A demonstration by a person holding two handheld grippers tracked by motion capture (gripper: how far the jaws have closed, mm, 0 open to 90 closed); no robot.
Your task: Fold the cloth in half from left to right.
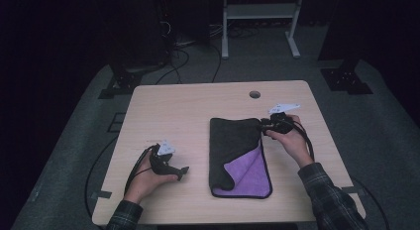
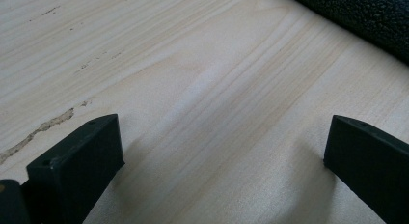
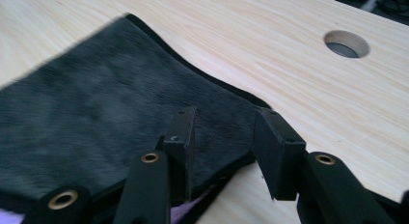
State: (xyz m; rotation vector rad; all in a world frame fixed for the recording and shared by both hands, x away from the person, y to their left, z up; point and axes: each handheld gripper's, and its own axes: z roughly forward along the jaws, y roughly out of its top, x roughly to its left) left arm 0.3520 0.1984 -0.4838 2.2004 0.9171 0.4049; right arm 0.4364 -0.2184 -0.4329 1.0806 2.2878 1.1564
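Folded towel (image 1: 237,153) lies lengthwise, far to near.

A dark grey cloth (image 1: 236,143) lies folded on the table, purple underside showing at its near right.

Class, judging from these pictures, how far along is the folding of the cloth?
Done: the cloth lies folded over, its dark side covering most of the purple. In hand: the right gripper hangs open over the cloth's far corner. Left: the lower purple part remains uncovered; the left gripper rests open on the table.
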